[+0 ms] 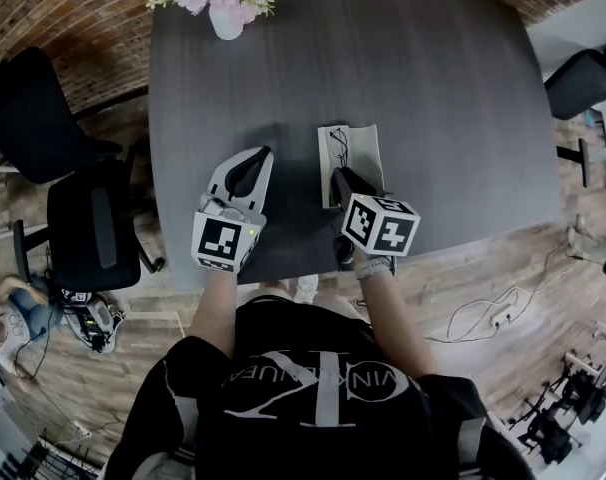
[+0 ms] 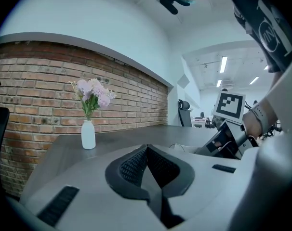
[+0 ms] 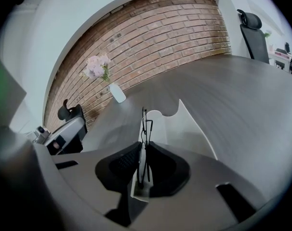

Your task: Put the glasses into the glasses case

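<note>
A flat white glasses case [image 1: 364, 154] lies on the dark table [image 1: 453, 118] in front of me. Thin dark-framed glasses [image 1: 339, 146] rest over its left part. In the right gripper view the glasses [image 3: 145, 124] stand on edge between the pads, above the white case [image 3: 182, 129]. My right gripper [image 1: 340, 174] is shut on the glasses' near end [image 3: 142, 153]. My left gripper [image 1: 255, 156] hovers just left of the case, jaws shut with nothing between them [image 2: 147, 150]. The case's notched end points away from me.
A white vase of pink flowers [image 1: 225, 13] stands at the table's far edge, also in the left gripper view [image 2: 88, 134]. Black office chairs [image 1: 93, 223] stand left of the table, and another chair [image 1: 583, 78] at the right. Cables lie on the wooden floor.
</note>
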`<state>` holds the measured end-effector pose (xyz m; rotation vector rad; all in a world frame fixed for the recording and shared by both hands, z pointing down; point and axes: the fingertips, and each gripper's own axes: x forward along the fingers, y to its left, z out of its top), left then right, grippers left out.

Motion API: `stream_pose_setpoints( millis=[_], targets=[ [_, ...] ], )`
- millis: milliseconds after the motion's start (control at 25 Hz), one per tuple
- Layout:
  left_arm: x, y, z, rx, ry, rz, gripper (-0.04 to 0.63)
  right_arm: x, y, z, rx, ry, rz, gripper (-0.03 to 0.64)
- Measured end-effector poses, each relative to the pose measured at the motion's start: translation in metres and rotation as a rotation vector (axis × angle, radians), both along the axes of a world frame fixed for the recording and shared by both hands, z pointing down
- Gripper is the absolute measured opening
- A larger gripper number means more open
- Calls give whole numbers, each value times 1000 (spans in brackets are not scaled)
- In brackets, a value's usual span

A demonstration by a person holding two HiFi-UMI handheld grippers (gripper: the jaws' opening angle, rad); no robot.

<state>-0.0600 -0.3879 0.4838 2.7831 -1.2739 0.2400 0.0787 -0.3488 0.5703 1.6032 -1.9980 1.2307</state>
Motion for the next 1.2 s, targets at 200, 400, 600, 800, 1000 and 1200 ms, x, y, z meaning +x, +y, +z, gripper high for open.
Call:
stream_pose_setpoints(
  millis=[200,400,600,800,1000,1200],
  targets=[
    [0,-5,2,-15,16,-4,15,1,-1,8,-56,4,9,55],
    [2,-10,4,-15,24,-3,15,1,-2,12,-98,-2,6,55],
    [3,-14,5,-18,33,-8,15,-1,-3,15,-120,-13,-15,55],
    [0,-17,6,-20,36,-19,15,-2,-3,15,-119,-15,-33,55],
    [-1,-19,7,-33,44,-26,15,2,-3,19,-129,-10,-29,57],
    [1,-21,9,-40,46,-29,15,-3,-5,18,-120,-26,-52,88]
  ],
)
